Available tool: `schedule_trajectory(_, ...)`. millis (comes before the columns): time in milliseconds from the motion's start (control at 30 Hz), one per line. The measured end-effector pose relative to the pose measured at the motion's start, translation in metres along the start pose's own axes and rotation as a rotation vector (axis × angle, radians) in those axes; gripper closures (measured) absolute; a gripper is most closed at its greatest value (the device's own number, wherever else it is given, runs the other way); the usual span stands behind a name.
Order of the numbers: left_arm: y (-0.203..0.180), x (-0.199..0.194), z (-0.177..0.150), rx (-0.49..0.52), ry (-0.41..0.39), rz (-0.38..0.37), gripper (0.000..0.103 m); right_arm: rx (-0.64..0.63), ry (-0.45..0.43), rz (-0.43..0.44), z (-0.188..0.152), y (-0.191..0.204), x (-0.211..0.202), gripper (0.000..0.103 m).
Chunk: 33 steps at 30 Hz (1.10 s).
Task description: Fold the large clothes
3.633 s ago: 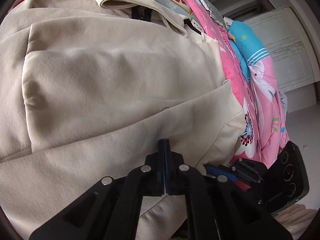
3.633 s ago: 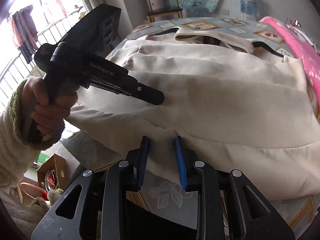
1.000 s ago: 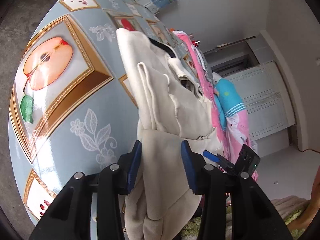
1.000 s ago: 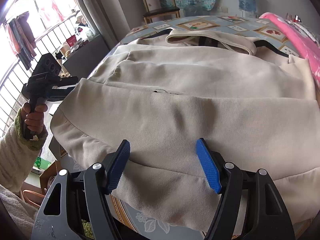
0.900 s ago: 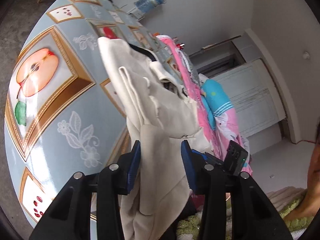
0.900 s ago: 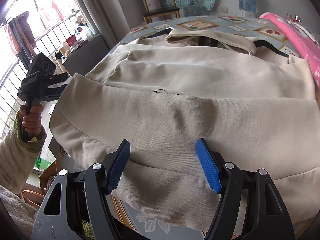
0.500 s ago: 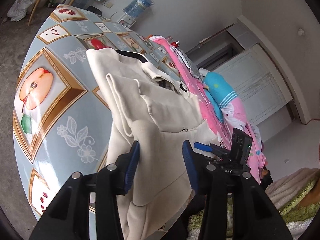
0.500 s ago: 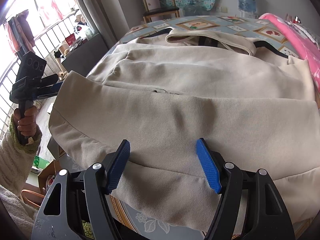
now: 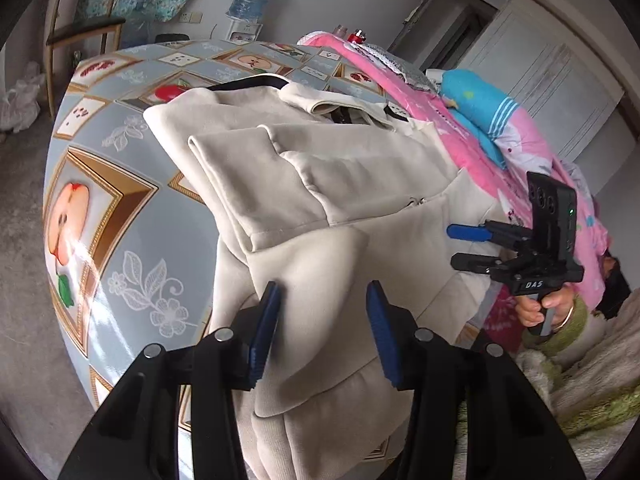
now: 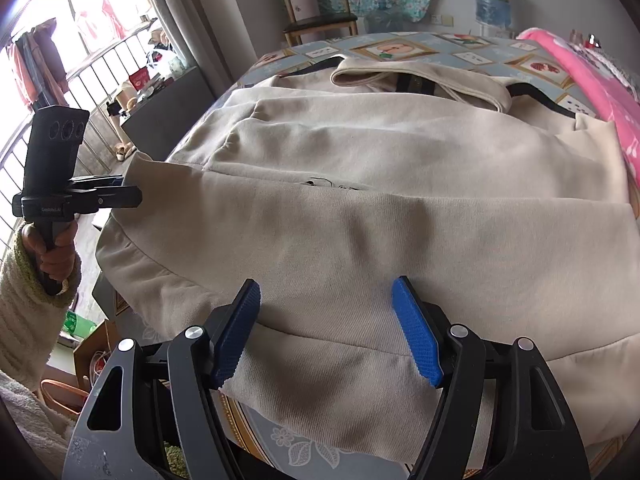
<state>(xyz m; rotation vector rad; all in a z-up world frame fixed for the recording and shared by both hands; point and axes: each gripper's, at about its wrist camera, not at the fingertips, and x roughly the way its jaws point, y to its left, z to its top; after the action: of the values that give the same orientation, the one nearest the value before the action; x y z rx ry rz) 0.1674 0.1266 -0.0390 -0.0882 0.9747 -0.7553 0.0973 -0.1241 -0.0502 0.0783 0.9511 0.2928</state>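
Note:
A large cream jacket (image 9: 320, 168) lies on a table with a fruit-pattern cloth (image 9: 104, 184), sleeves folded in, its hem hanging over the near edge. In the right wrist view the jacket (image 10: 400, 184) fills the table. My left gripper (image 9: 322, 312) is open with the hem's left corner between its fingers, untouched. My right gripper (image 10: 326, 320) is open over the hem's lower edge. Each gripper shows in the other's view: the right (image 9: 464, 246) near the hem's right side, the left (image 10: 128, 188) at its left corner.
A pink floral quilt (image 9: 512, 148) with a blue pillow (image 9: 476, 96) lies along the table's right side. A wooden chair (image 10: 316, 4) and a water bottle (image 10: 492, 0) stand beyond the far edge. A window railing (image 10: 60, 92) is at left.
Both grippers have let go of the jacket hem and opened. The left gripper has drawn back and swung round to face the hem's left corner; the right has hardly moved.

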Motion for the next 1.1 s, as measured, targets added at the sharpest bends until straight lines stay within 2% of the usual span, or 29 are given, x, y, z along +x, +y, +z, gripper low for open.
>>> schedule_trajectory(67, -0.004, 0.000, -0.001, 0.041, 0.008, 0.056, 0.059, -0.001, 0.000, -0.001, 0.000, 0.000, 0.000, 0.037)
schedule_trajectory(167, -0.003, -0.002, -0.001, 0.040, 0.002, 0.102, 0.059, 0.000, -0.001, -0.002, 0.000, 0.001, 0.001, 0.037)
schedule_trajectory(300, 0.016, -0.012, 0.001, -0.074, -0.059, 0.069, 0.059, -0.001, -0.003, -0.004, 0.001, 0.001, 0.001, 0.037)
schedule_trajectory(433, 0.025, -0.009, 0.002, -0.129, -0.056, 0.111, 0.060, -0.005, -0.003, -0.006, 0.001, 0.000, 0.001, 0.037)
schedule_trajectory(567, 0.017, -0.008, 0.000, -0.113, -0.064, 0.124, 0.078, -0.006, -0.004, -0.006, 0.001, 0.000, 0.001, 0.037)
schedule_trajectory(600, 0.014, -0.011, -0.001, -0.095, -0.075, 0.140, 0.086, -0.007, -0.005, -0.006, 0.001, 0.000, 0.001, 0.037)
schedule_trajectory(633, 0.007, -0.015, -0.001, -0.069, -0.092, 0.154, 0.087, -0.008, -0.005, -0.006, 0.001, 0.000, 0.001, 0.037)
schedule_trajectory(667, 0.000, -0.021, -0.002, -0.039, -0.112, 0.161, 0.093, -0.010, -0.005, -0.006, 0.001, 0.000, 0.001, 0.037)
schedule_trajectory(700, -0.008, -0.027, -0.003, -0.013, -0.129, 0.144, 0.097, -0.010, -0.007, -0.006, 0.001, 0.000, 0.001, 0.037)
schedule_trajectory(800, -0.026, -0.037, -0.006, 0.048, -0.144, 0.088, 0.094, -0.011, -0.011, -0.005, 0.001, -0.001, 0.001, 0.037)
schedule_trajectory(833, -0.028, -0.034, -0.007, 0.062, -0.127, 0.111, 0.094, -0.013, -0.012, -0.005, 0.001, -0.001, 0.001, 0.037)
schedule_trajectory(900, -0.024, -0.021, -0.007, 0.052, -0.061, 0.180, 0.085, -0.017, -0.012, -0.006, 0.001, -0.001, 0.001, 0.037)
schedule_trajectory(933, -0.019, -0.015, -0.007, 0.040, -0.034, 0.211, 0.084, -0.018, -0.013, -0.005, 0.001, -0.001, 0.001, 0.037)
schedule_trajectory(1100, -0.006, -0.003, -0.005, 0.002, -0.004, 0.243, 0.084, -0.018, -0.022, -0.004, 0.000, -0.001, 0.001, 0.037)
